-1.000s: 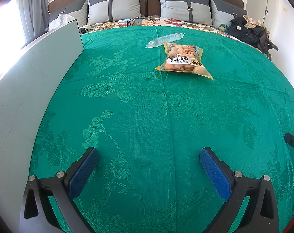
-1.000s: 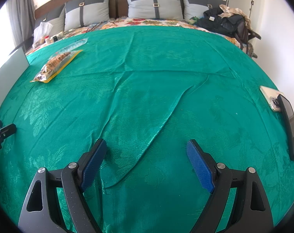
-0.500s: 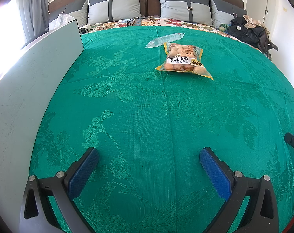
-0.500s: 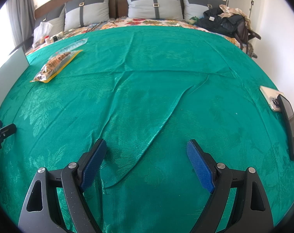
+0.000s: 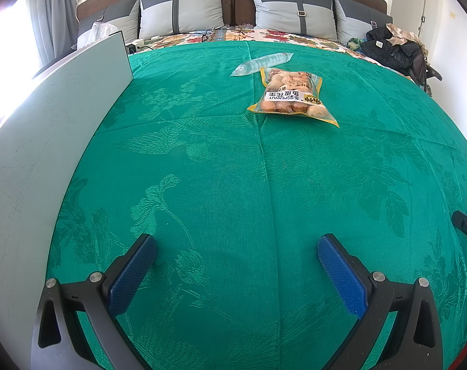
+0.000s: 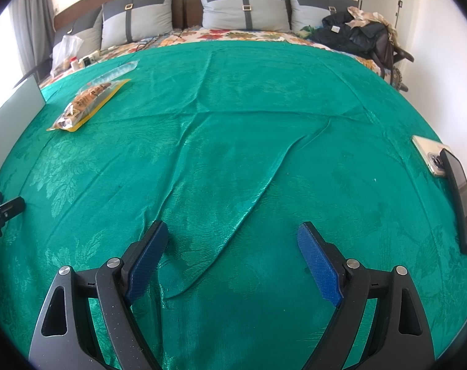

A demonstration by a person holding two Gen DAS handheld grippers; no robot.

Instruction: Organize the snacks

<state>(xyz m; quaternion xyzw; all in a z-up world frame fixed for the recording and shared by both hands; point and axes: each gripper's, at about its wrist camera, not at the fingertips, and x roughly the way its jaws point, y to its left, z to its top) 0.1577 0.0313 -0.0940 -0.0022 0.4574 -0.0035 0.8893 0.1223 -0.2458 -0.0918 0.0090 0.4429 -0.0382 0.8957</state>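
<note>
A yellow-edged bag of peanuts [image 5: 292,95] lies flat on the green bedspread [image 5: 233,185], far ahead of my left gripper. A clear long snack packet [image 5: 262,63] lies just behind it. Both also show at the far left of the right wrist view: the peanut bag [image 6: 87,104] and the clear packet [image 6: 117,71]. My left gripper [image 5: 236,246] is open and empty, low over the bedspread. My right gripper [image 6: 231,236] is open and empty over a fold in the cloth.
A pale upright board [image 5: 48,141] stands along the left side of the bed. A phone [image 6: 430,155] and a dark flat device [image 6: 460,197] lie at the right edge. Pillows [image 5: 290,12] and a dark bag [image 5: 393,49] sit at the head.
</note>
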